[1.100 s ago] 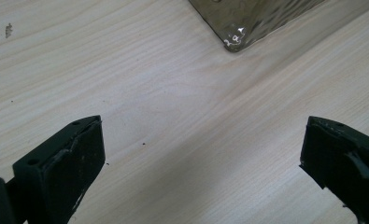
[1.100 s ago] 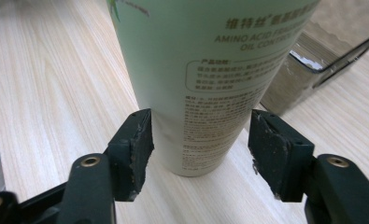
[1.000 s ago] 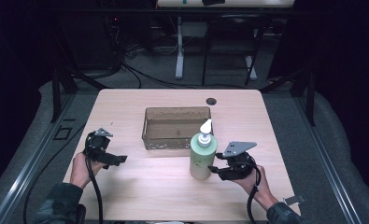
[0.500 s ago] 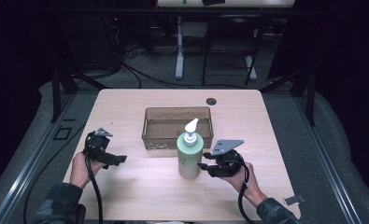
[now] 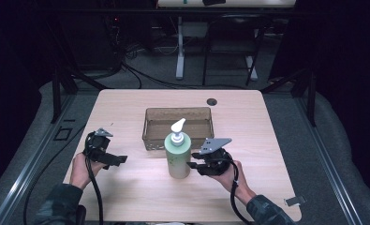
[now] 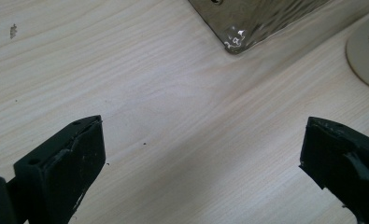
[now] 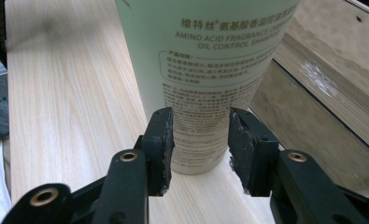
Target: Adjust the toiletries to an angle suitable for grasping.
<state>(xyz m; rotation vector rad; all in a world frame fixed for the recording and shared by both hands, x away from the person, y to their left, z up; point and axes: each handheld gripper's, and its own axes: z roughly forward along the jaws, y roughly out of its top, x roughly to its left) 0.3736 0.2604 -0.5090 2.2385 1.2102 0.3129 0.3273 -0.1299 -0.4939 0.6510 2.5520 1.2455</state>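
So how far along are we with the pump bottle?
Done: the right gripper has its jaws closed on the lower part of the pump bottle, which stands upright on the table just in front of the brown tray. Left: probably lifting it into the tray. The left gripper waits open.

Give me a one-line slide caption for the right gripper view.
Right claw shut low on the pale green pump bottle, upright on the wooden table beside the brown tray.

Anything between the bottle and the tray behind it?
Nothing visible. The pump bottle, held in the right hand-held gripper, stands upright just in front of the brown tray; only the tray's near wall must be cleared.
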